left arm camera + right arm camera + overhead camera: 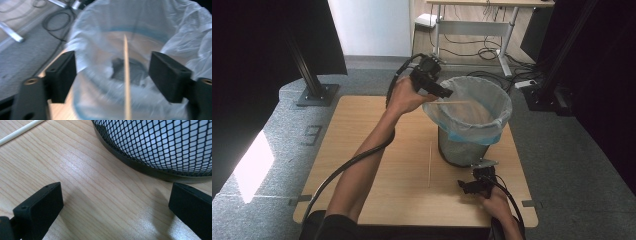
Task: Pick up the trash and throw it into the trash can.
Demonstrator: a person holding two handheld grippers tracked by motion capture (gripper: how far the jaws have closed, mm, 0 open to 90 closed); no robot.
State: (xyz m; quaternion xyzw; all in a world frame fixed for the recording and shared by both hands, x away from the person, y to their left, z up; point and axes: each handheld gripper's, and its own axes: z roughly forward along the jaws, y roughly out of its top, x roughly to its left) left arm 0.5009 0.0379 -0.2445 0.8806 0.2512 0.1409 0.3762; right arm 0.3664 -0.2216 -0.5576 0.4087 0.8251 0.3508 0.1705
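Upper centre of the high view, my left gripper [447, 94] has jaws apart around a loose skewer [455, 102] over the bin [492, 92]; my right gripper [466, 186], lower right, jaws apart on the worktop [362, 150].

No readable text, label or number appears anywhere.

Black mesh bin [462, 150], white-blue liner [472, 120]; pale wooden stick [430, 165]; light woodgrain table [362, 165].

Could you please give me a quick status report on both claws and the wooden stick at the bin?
Left claw open over the lined bin, wooden stick loose between its jaws. Right claw open, empty, low beside the bin's base. Second stick lies on the table. Nothing in the way.
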